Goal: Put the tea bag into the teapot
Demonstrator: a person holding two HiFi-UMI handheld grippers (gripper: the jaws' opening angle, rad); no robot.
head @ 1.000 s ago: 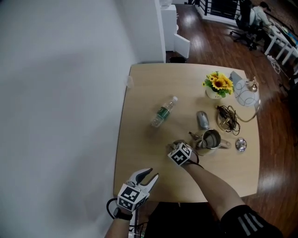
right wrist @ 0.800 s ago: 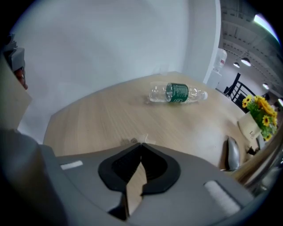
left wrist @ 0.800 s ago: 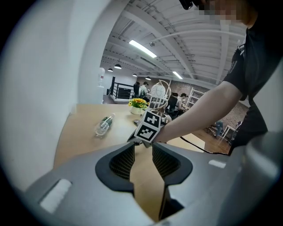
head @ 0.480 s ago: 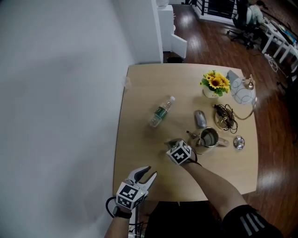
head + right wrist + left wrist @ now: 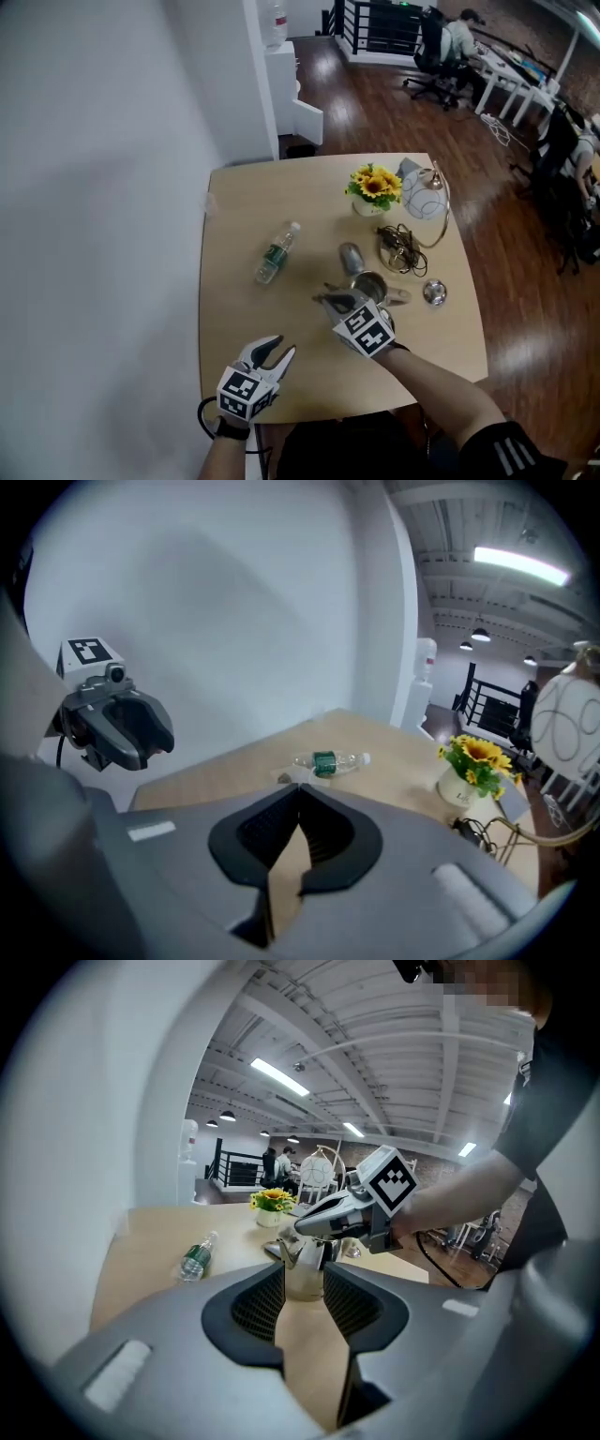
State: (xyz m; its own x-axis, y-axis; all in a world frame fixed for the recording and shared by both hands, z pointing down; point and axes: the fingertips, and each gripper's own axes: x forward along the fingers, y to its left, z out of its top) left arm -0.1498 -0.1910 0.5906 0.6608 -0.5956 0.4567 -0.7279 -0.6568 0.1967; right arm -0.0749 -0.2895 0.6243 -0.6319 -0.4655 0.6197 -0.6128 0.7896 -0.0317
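Jaws of the right gripper (image 5: pixel 324 300) are pinched together on a small pale tea bag (image 5: pixel 292 775) that pokes out past their tips and is too small to show how its long axis lies. Only the right gripper view shows it. Just beside stands the open silver metal teapot (image 5: pixel 371 285), handle to the right, with its spout pointing left in the left gripper view. Left gripper (image 5: pixel 271 351) hovers open and empty near the front edge of the wooden table (image 5: pixel 253 197).

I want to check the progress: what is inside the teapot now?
The teapot stands open on top, but the head view shows its inside too small to tell whether anything lies in it. The right gripper covers its near side.
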